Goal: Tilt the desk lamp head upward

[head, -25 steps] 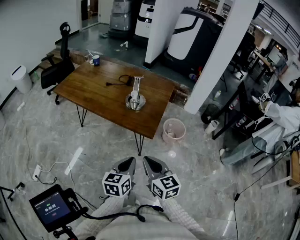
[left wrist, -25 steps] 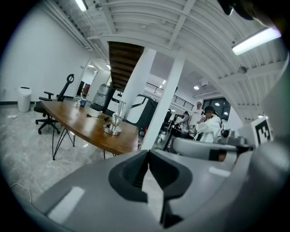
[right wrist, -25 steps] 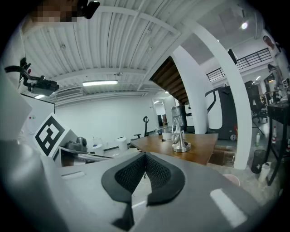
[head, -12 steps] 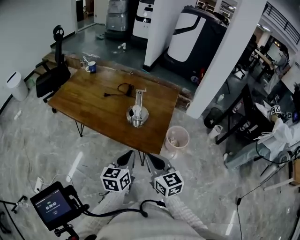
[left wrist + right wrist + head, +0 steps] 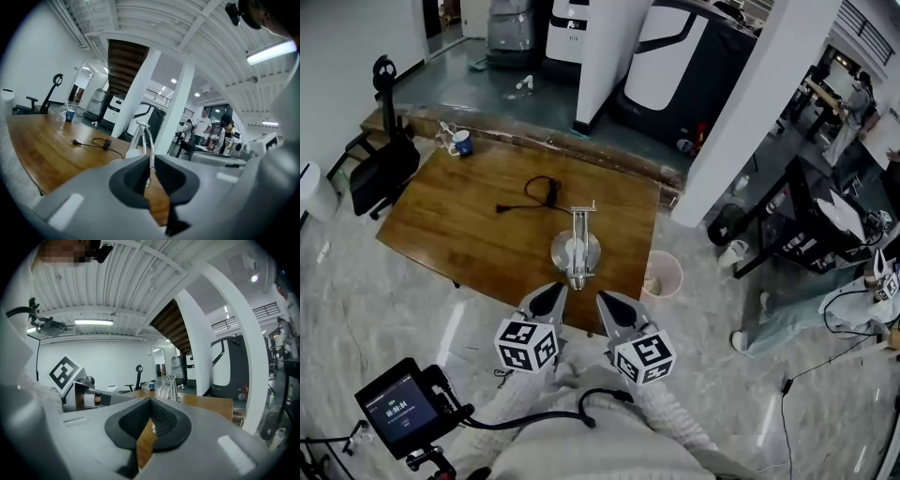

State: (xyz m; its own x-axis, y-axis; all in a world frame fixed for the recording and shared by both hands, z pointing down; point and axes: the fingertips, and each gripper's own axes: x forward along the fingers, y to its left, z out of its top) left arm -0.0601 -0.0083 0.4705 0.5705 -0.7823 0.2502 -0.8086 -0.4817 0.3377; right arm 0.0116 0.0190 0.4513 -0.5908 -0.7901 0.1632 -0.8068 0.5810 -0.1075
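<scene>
Tilting has not begun: on the wooden surface [image 5: 441, 216] the desk lamp [image 5: 576, 251] stands untouched toward the near edge. The left hand-held gripper [image 5: 547, 298] is opening its empty jaws; the right hand-held gripper [image 5: 611, 307] is pressed together, empty.

1. Floor [image 5: 384, 291]: grey marbled tile, glossy, under you and on every side.
2. Wooden table [image 5: 441, 220]: brown top on thin black legs, straight ahead of you.
3. Office chair [image 5: 380, 173]: black, at the table's left end.
4. Waste bin [image 5: 664, 277]: pale and round, on the floor just beside the table's near right corner.
5. Pillar [image 5: 745, 112]: white and square, to your right beyond the table.
6. Wall [image 5: 342, 56]: plain white, on your left.
7. Black desk [image 5: 811, 230]: far to your right, cluttered.
8. Ceiling [image 5: 117, 282]: white and ribbed, with a lit strip light [image 5: 93, 322].
</scene>
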